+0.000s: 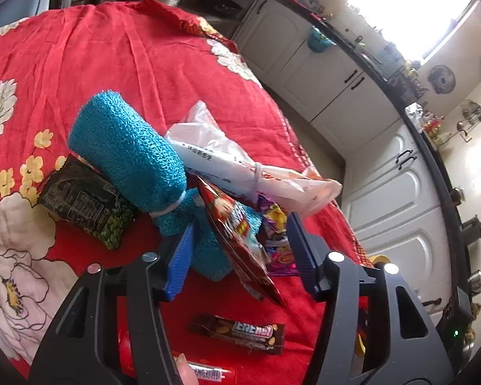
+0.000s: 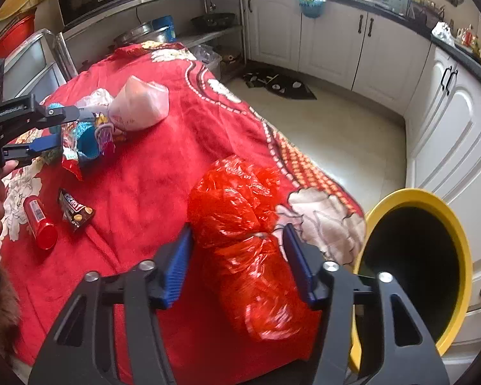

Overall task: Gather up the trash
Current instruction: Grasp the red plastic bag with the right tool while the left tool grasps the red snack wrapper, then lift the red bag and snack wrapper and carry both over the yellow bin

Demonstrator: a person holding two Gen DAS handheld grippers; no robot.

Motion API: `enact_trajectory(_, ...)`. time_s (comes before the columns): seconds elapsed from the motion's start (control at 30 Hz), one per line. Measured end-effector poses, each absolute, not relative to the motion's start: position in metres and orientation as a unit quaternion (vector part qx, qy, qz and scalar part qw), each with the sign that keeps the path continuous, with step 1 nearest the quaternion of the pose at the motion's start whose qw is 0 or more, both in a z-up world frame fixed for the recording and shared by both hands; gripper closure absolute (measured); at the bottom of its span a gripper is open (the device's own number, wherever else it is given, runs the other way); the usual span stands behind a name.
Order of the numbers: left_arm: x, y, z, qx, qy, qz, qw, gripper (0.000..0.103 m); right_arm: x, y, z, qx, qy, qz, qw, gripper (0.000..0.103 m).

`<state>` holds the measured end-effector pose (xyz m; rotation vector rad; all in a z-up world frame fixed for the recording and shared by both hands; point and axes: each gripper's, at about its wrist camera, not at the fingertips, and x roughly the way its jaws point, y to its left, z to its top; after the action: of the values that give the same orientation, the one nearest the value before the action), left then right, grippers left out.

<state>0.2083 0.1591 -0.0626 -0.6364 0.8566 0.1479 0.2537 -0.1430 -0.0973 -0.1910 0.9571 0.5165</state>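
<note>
Right wrist view: right tool (image 2: 237, 264) straddles the crinkly red plastic bag (image 2: 240, 224), pads apart at the worktop's edge; clamp its tied neck squarely.

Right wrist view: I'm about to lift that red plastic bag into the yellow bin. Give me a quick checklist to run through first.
1. Red plastic bag between the jaws of the right hand-held gripper: ok.
2. Pads pressing on the bag: cannot tell.
3. Bag neck tied shut: ok.
4. Yellow bin beside the table edge, mouth uncovered: ok.
5. Room left inside the bin: cannot tell, the interior is dark.
6. Left hand-held gripper away from the bag, over the wrappers farther along the table: ok.
</note>
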Motion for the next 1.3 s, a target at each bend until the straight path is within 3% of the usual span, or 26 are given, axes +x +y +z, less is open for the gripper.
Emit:
enact_trajectory(0.23, 0.214, 0.163, -0.072, -0.292, 0.423, 0.087, 0.853, 0.079, 0.251, -0.14, -0.098, -0.086, 0.456, 0.25, 0.85, 0.063)
enact_trajectory(0.43, 0.21, 0.168, -0.072, -0.293, 0.42, 0.085, 0.855, 0.09, 0.246, -0.145, -0.093, -0.071, 0.452, 0.254, 0.852, 0.065)
enact_trajectory(1.3, 0.182, 0.115, -0.001, -0.226, 0.359, 0.019, 0.905, 0.096, 0.216, -0.171, -0.045, -0.01, 0.409, 0.273, 0.871, 0.066)
